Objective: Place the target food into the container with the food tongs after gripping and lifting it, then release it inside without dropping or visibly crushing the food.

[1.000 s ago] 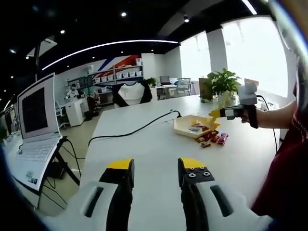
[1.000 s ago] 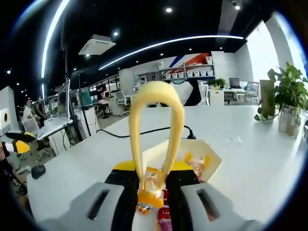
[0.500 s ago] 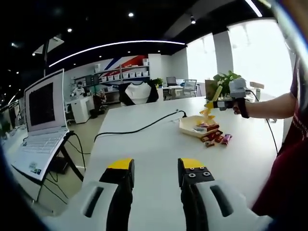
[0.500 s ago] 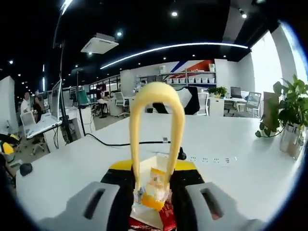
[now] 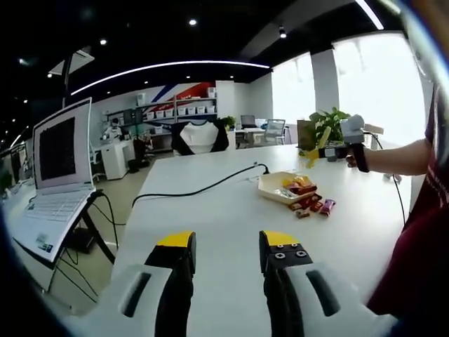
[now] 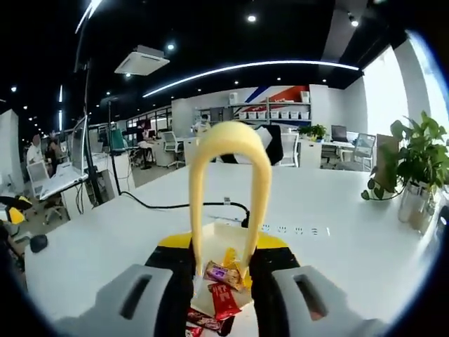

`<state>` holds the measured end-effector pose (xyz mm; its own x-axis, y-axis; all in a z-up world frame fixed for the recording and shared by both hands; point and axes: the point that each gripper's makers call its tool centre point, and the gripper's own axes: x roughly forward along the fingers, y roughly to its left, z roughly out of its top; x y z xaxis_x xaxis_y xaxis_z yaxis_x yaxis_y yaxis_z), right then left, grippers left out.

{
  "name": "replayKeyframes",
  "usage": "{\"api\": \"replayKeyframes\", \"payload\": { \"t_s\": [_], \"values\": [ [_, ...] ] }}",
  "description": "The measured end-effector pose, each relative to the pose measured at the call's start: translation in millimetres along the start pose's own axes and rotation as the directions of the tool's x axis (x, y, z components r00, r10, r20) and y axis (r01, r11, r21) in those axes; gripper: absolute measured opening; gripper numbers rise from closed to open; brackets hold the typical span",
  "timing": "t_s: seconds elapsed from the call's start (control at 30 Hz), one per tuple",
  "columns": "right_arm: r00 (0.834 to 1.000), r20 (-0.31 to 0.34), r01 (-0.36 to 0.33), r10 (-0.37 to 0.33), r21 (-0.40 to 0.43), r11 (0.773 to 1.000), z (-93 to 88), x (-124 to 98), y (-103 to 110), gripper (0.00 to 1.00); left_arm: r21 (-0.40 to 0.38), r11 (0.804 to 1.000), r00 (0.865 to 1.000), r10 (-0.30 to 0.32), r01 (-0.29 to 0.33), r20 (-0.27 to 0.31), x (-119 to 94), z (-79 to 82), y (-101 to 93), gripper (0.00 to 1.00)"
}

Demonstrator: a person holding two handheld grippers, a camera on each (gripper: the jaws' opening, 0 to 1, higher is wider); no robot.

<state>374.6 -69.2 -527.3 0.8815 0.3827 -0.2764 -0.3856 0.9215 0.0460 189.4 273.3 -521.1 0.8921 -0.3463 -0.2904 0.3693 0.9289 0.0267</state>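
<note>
One yellow looped plastic food tong (image 6: 228, 189), clenched in right gripper (image 6: 223, 270), hangs over cream paper tray (image 6: 223, 235), poised for release; left gripper (image 5: 226, 246) idle, agape.

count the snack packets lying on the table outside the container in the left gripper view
3 that I can separate: a row of snack packets just in front of the container on the table, at and. They are small and bunched, so another may be hidden.

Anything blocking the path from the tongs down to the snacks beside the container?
Nothing visible. In the right gripper view the yellow tongs hang directly above the container, with the loose snacks lying on the table beside it.
</note>
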Motion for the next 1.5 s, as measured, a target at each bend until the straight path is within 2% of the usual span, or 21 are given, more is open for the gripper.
{"api": "replayKeyframes", "payload": {
  "t_s": [0.13, 0.2, 0.27, 0.3, 0.4, 0.43, 0.5, 0.53, 0.6, 0.7, 0.87, 0.9, 1.0, 1.07, 1.1, 1.27, 1.33, 1.43, 1.5],
  "values": [
    [0.998, -0.041, -0.053, 0.053, 0.020, 0.998, -10.4, -18, 5, 0.26, -0.006, 1.000, 1.000, -0.015, 0.015, 0.006, 4, -0.4, -3.1, 0.38],
    [0.995, -0.053, -0.081, 0.081, -0.003, 0.997, -14.3, -30, 10, 0.26, -0.007, 1.000, 1.000, -0.020, 0.020, 0.011, 6, 0.9, -4.3, 0.38],
    [0.977, -0.076, -0.199, 0.197, -0.022, 0.980, -19.9, -41, 28, 0.26, -0.008, 1.000, 0.999, -0.029, 0.029, 0.018, 9, 2.8, -6.1, 0.38],
    [0.957, -0.091, -0.281, 0.277, -0.039, 0.959, -24.0, -49, 40, 0.26, -0.009, 0.999, 0.999, -0.033, 0.033, 0.019, 10, 3.2, -7.1, 0.38],
    [0.900, -0.138, -0.428, 0.413, -0.112, 0.897, -34.7, -66, 63, 0.26, -0.004, 0.999, 0.999, -0.046, 0.046, 0.019, 13, 3.6, -10.3, 0.38],
    [0.859, -0.178, -0.504, 0.480, -0.129, 0.854, -42.5, -76, 74, 0.26, -0.004, 0.999, 0.999, -0.051, 0.051, 0.020, 14, 3.7, -11.5, 0.38],
    [0.825, -0.229, -0.556, 0.517, -0.162, 0.815, -51.8, -85, 80, 0.26, -0.003, 0.998, 0.998, -0.057, 0.057, 0.019, 15, 3.5, -13.4, 0.38],
    [0.798, -0.269, -0.591, 0.539, -0.172, 0.788, -58.1, -91, 84, 0.26, -0.002, 0.998, 0.998, -0.059, 0.059, 0.019, 15, 3.4, -14.1, 0.38],
    [0.782, -0.304, -0.607, 0.545, -0.173, 0.775, -62.3, -95, 84, 0.25, -0.002, 0.998, 0.998, -0.062, 0.062, 0.019, 15, 2.9, -15.5, 0.38],
    [0.774, -0.308, -0.618, 0.554, -0.173, 0.767, -57.8, -100, 86, 0.25, -0.008, 0.998, 0.998, -0.061, 0.062, 0.021, 14, 1.5, -16.8, 0.38],
    [0.743, -0.310, -0.658, 0.593, -0.177, 0.731, -49.7, -115, 95, 0.25, -0.013, 0.998, 0.998, -0.066, 0.066, 0.015, 15, -2.9, -20.7, 0.38],
    [0.733, -0.316, -0.671, 0.603, -0.185, 0.718, -50.1, -118, 97, 0.25, -0.012, 0.998, 0.998, -0.069, 0.069, 0.012, 15, -3.7, -21.9, 0.38],
    [0.712, -0.344, -0.692, 0.613, -0.190, 0.697, -54.8, -121, 96, 0.24, -0.009, 0.996, 0.996, -0.084, 0.085, 0.008, 18, -5.0, -27.7, 0.38],
    [0.690, -0.376, -0.710, 0.619, -0.184, 0.679, -60.6, -123, 94, 0.24, -0.008, 0.996, 0.996, -0.093, 0.093, 0.006, 21, -5.8, -31.7, 0.38],
    [0.676, -0.399, -0.721, 0.619, -0.188, 0.667, -65.2, -122, 92, 0.24, -0.008, 0.995, 0.995, -0.096, 0.096, 0.005, 21, -6.4, -34.0, 0.38],
    [0.645, -0.432, -0.750, 0.630, -0.197, 0.632, -69.8, -114, 86, 0.24, -0.015, 0.995, 0.995, -0.103, 0.103, -0.008, 21, -12.8, -41.7, 0.38],
    [0.638, -0.445, -0.756, 0.629, -0.205, 0.621, -71.1, -108, 84, 0.24, -0.021, 0.995, 0.995, -0.102, 0.101, -0.020, 20, -17.1, -42.8, 0.38],
    [0.635, -0.462, -0.755, 0.619, -0.202, 0.624, -74.5, -97, 80, 0.24, -0.024, 0.995, 0.995, -0.094, 0.093, -0.037, 20, -21.0, -42.3, 0.38],
    [0.621, -0.468, -0.768, 0.629, -0.202, 0.607, -77.2, -93, 80, 0.24, -0.025, 0.996, 0.996, -0.086, 0.085, -0.038, 20, -20.2, -41.0, 0.38]
  ]
}}
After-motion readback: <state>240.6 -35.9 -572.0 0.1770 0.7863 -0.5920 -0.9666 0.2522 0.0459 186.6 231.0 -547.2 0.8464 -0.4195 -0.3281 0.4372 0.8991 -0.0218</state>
